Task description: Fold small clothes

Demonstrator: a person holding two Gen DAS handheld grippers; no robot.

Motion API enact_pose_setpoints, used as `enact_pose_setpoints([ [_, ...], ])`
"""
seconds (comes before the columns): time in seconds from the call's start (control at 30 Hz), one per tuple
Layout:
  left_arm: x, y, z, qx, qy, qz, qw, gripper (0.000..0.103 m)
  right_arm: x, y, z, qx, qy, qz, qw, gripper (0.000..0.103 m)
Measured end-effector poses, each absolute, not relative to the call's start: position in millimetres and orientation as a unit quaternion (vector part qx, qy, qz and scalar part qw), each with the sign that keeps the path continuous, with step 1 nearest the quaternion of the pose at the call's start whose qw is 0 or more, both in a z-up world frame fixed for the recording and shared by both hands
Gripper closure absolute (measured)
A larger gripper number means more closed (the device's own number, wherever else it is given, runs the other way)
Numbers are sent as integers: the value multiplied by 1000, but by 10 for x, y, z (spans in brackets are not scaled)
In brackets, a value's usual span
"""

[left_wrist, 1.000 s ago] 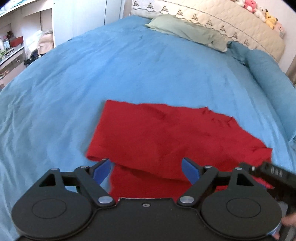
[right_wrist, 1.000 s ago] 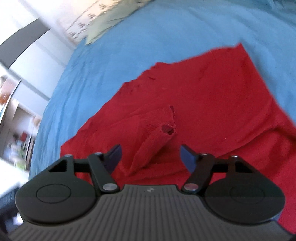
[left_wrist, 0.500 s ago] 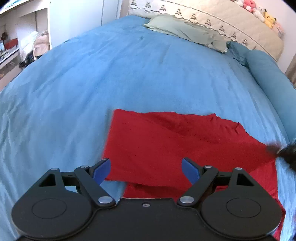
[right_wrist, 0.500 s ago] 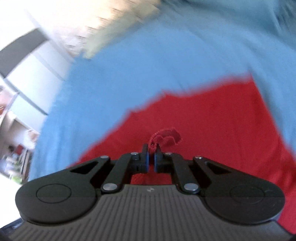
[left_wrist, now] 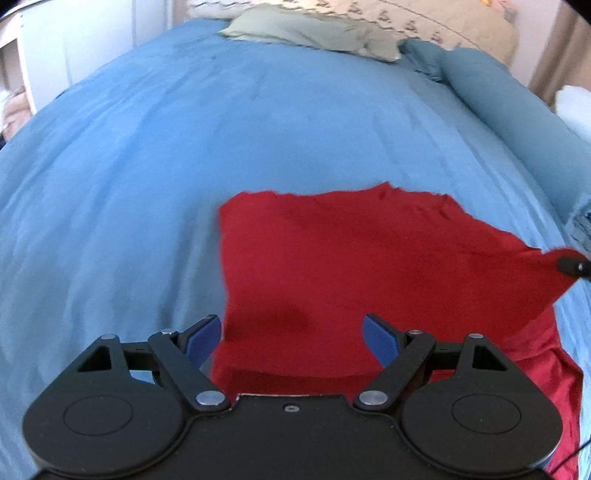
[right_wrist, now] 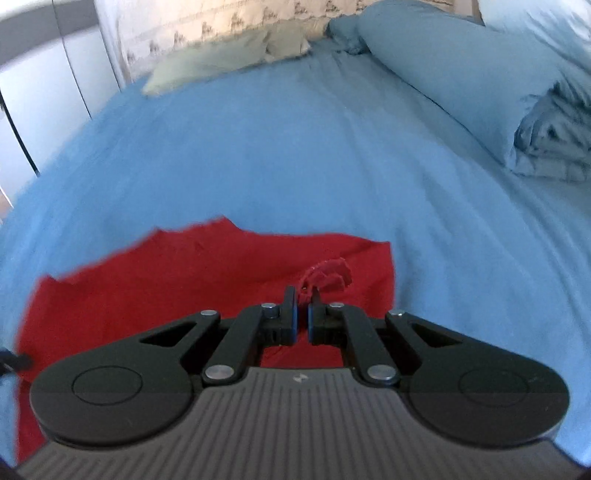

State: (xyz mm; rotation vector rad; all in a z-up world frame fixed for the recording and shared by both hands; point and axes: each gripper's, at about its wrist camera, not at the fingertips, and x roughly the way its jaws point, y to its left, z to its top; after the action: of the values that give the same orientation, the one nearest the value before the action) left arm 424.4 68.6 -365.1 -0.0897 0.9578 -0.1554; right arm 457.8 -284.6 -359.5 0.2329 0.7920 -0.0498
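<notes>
A second earlier my right gripper (right_wrist: 302,295) had stood wide open over a rumpled sleeve end of the red garment (left_wrist: 369,258); by this moment its jaws had shut tight on that bunched cuff, and a tuft of red fabric (right_wrist: 327,275) poked out just past the fingertips, toward twelve o'clock in the right wrist view. The garment lay on the blue bedspread (left_wrist: 184,147), spread across the lower middle of the bed, and from my left wrist view the pinched corner had been drawn out taut toward three o'clock, where the dark tip of the other gripper met it at the frame's edge. My left gripper (left_wrist: 291,332) had kept its jaws wide apart, holding nothing, and hung above the garment's near edge at six o'clock. A pale green pillow (left_wrist: 314,29) sat at twelve o'clock by the headboard, well apart from the work. I judged that the sleeve was now secured, so the fold inward across the body could begin.
</notes>
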Motion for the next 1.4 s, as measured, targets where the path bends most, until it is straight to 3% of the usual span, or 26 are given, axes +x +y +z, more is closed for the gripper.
enact_pose_setpoints([
  [0.2, 4303, 658, -3659, -49, 465, -75, 881, 16, 4479, -2901, -3247, 78, 295, -34, 952, 83],
  [0.4, 4220, 673, -3712, -64, 482, -57, 872, 16, 4674, -3126, -3791, 86, 380, -59, 919, 83],
  [0.77, 4093, 866, -3835, -25, 496, 8, 868, 17, 4642, -3028, -3879, 73, 374, -63, 923, 82],
  [0.93, 4089, 1173, -3997, -42, 513, 88, 853, 18, 4776, -3114, -4090, 72, 426, -84, 898, 77],
  [0.97, 4082, 1253, -4022, -62, 516, 94, 849, 18, 4778, -3136, -4138, 75, 437, -89, 892, 74],
  [1.1, 4024, 1300, -4005, -61, 522, 113, 843, 16, 4653, -3107, -4053, 64, 425, -113, 896, 21],
  [1.13, 3995, 1272, -3966, -50, 522, 118, 843, 17, 4605, -3085, -3996, 61, 409, -113, 903, 17],
  [1.23, 3894, 1089, -3724, -16, 496, 101, 862, 18, 4546, -2995, -3855, 52, 379, -87, 920, 17],
  [1.4, 4179, 699, -3442, -29, 433, -65, 899, 9, 4627, -2762, -3813, 52, 361, -5, 931, 17],
])
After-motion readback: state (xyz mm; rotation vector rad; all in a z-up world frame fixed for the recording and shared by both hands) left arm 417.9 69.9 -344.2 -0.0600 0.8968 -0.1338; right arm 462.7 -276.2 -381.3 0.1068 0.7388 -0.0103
